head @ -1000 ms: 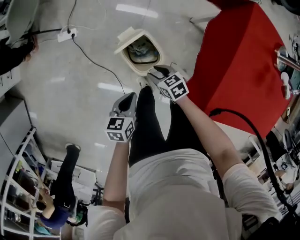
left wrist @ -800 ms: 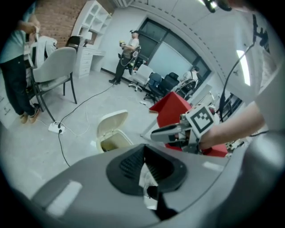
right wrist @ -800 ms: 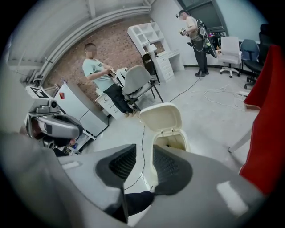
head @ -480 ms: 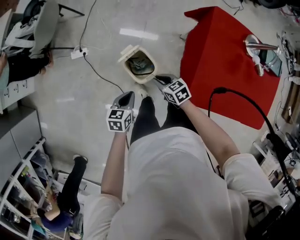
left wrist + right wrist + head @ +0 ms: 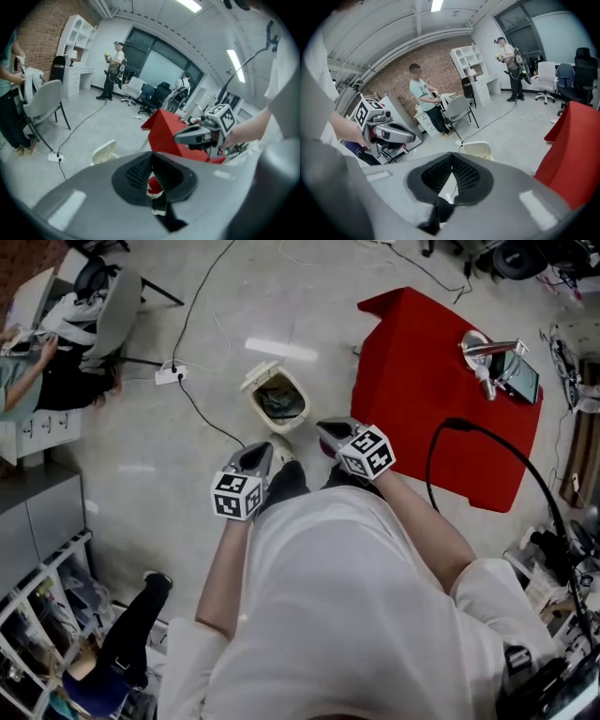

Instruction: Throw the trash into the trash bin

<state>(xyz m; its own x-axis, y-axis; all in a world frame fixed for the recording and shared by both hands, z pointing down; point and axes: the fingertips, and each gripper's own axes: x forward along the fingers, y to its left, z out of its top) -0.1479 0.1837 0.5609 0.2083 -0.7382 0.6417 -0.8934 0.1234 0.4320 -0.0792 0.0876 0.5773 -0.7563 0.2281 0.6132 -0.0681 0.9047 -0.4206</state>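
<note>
The cream trash bin (image 5: 278, 397) stands on the floor with its lid tipped back and dark trash inside. It also shows as a pale lid (image 5: 105, 152) in the left gripper view and as a low bin (image 5: 477, 149) in the right gripper view. My left gripper (image 5: 260, 450) and right gripper (image 5: 327, 427) are held up side by side in front of the person, nearer than the bin and apart from it. Seen along their own jaws, the left gripper (image 5: 151, 154) and right gripper (image 5: 452, 154) are both shut, tips touching, with nothing between them.
A red-covered table (image 5: 422, 381) stands right of the bin with metal gear (image 5: 487, 351) on it. A power strip (image 5: 171, 375) and its cable lie on the floor to the left. A seated person and chair (image 5: 103, 315) are far left. A black cable (image 5: 487, 442) arcs at right.
Both grippers have lifted up and away from the bin, which now looks smaller and farther. The right gripper, then at the bin's near rim, has drawn back.
</note>
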